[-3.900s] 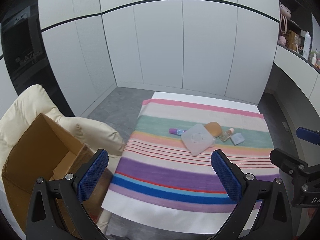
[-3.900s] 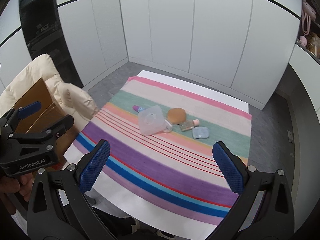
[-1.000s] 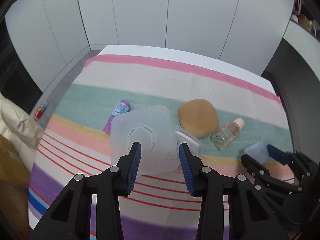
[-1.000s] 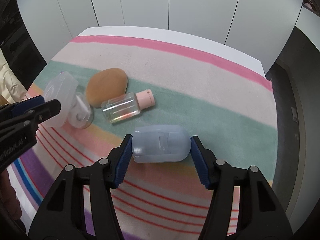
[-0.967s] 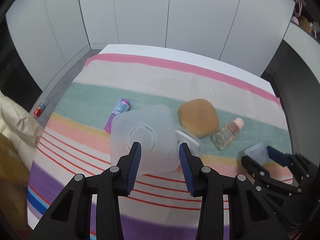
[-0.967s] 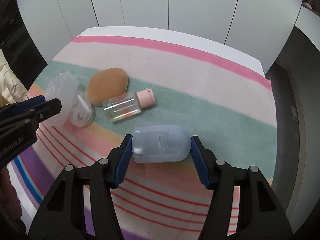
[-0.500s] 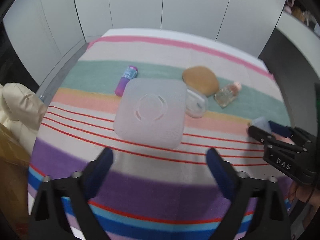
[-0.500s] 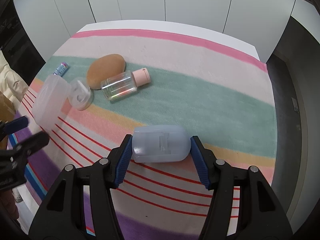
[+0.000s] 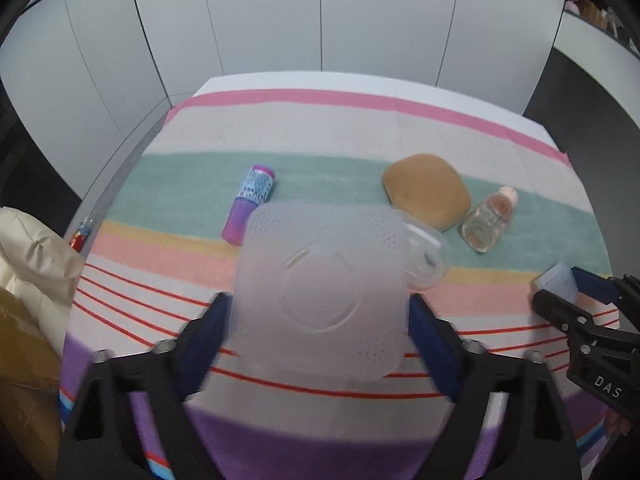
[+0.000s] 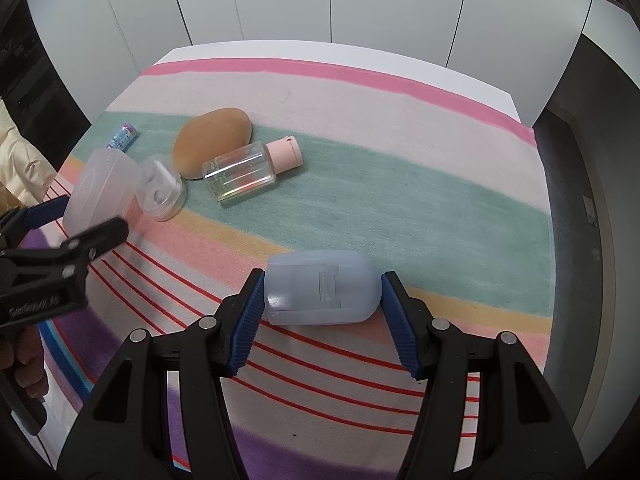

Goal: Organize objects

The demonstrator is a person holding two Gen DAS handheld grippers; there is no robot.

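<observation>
Left claw point(image 9: 320, 316) closing round frosted box point(image 9: 320, 292); only right view shows hand point(image 10: 20, 364).

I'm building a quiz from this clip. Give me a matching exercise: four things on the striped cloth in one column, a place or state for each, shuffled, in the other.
1. blue case
2. frosted square box
3. clear bottle
4. purple tube

A. lies on its side, pink cap
B. clamped in the right gripper
C. left of the tan sponge, on the green stripe
D. between the left gripper's closing jaws

Pairs: 1-B, 2-D, 3-A, 4-C
</observation>
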